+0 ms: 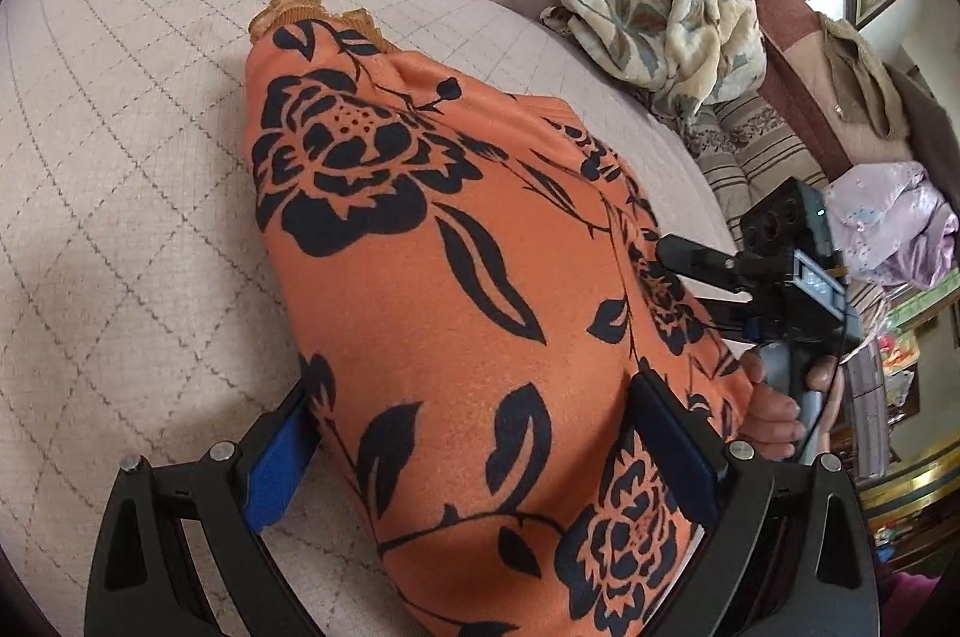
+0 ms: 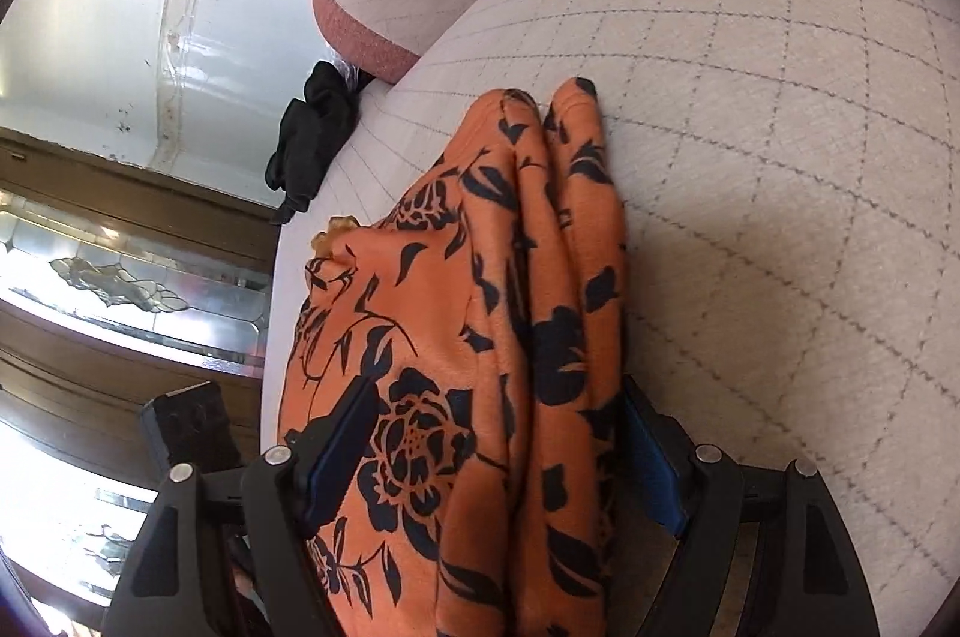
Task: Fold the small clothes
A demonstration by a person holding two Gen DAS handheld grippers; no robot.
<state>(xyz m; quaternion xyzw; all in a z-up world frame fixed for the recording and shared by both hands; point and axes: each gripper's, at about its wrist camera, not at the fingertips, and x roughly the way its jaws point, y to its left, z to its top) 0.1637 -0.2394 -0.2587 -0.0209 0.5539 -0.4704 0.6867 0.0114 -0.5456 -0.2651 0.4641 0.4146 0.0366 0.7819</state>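
Orange fleecy garment w/ black rose print (image 1: 456, 289) lies on the beige quilted sofa cushion (image 1: 120, 157), partly gathered, w/ its ribbed mustard cuff (image 1: 300, 14) at the far end. From the right wrist view the same cloth (image 2: 480, 337) shows bunched into several long pleats, so it's not flat yet.

My left claw (image 1: 480, 433) is spread wide, blue pads either side of the near edge w/ cloth draped between; can't say it's pinching anything, looks open. My right claw (image 2: 498, 451) also stands spread, cloth heaped between the pads, no clear clamp on it; I read it as open too. The right claw also shows in the left view (image 1: 702, 259), just beside the garment's right edge.

Handling, my guess: soft, light, floppy, a bit plush, so it'll sag and slide off itself; thick where layered. Best hold prob. is at a hem or corner, a single or double layer, not the fat bunch, pads closing flat across the edge. Risk: grabbing too many pleats and dragging the whole thing across the cushion.
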